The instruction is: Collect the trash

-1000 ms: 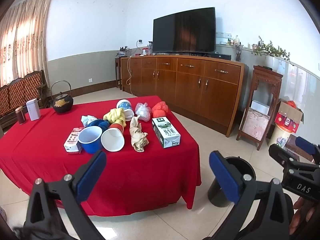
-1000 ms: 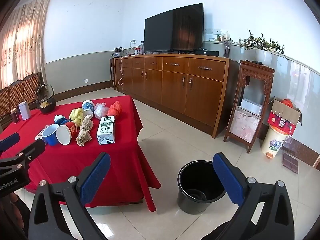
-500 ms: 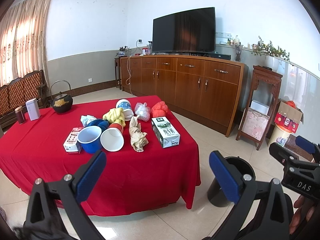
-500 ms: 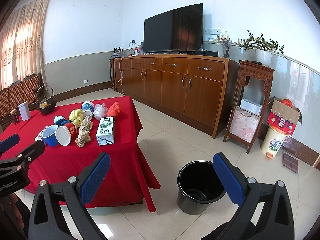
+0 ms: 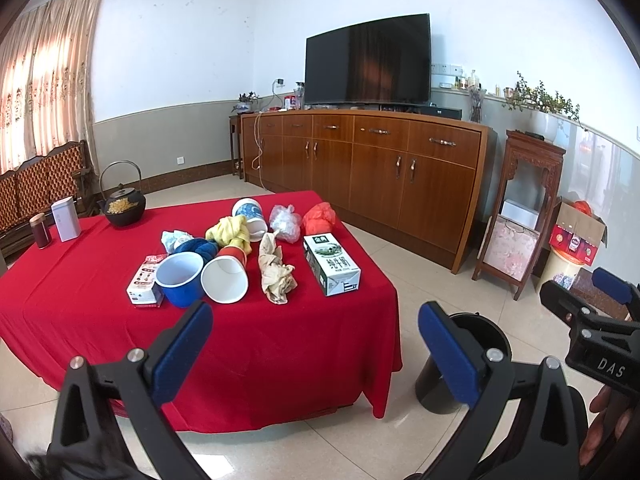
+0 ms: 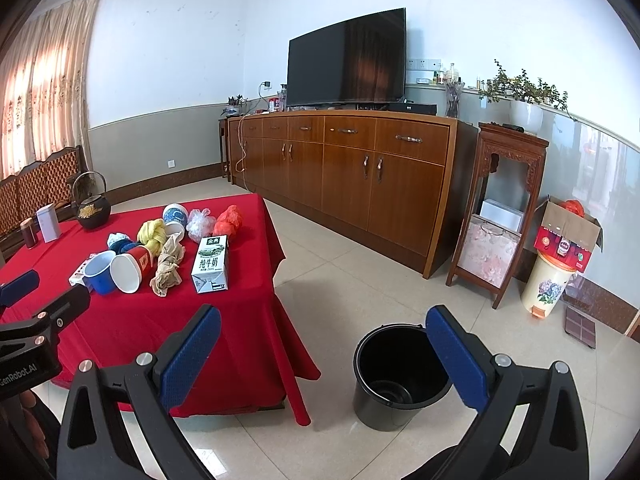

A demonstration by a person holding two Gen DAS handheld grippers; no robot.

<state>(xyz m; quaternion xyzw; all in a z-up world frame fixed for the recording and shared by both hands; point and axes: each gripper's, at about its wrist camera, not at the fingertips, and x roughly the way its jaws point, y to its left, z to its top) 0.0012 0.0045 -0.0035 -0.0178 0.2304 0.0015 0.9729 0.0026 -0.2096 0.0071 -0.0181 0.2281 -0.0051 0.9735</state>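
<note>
Left wrist view: the left tool (image 5: 316, 344) fills the bottom of the frame, its blue pads spread wide and released, gripping nothing. Above it, in the middle left, stands the table (image 5: 80, 312) under a red cloth. The trash lies clustered at the table's centre: a milk carton (image 5: 331, 263) on its side at the right of the cluster, a crumpled beige rag (image 5: 275, 270) just left of it, a white paper cup (image 5: 225, 280) and a blue cup (image 5: 180, 278) tipped toward the camera, and a small flat box (image 5: 144, 285) beside the blue cup. Behind them lie a yellow cloth (image 5: 231, 230), a clear plastic bag (image 5: 285, 222) and an orange bag (image 5: 319, 218). A black kettle (image 5: 122, 208) stands at the table's upper left, well apart from the cluster.

In the right wrist view the right tool (image 6: 323, 352) is likewise released and empty. A black bucket (image 6: 394, 376) stands on the tiled floor at lower centre, near the table's right corner, partly behind the right pad.
</note>
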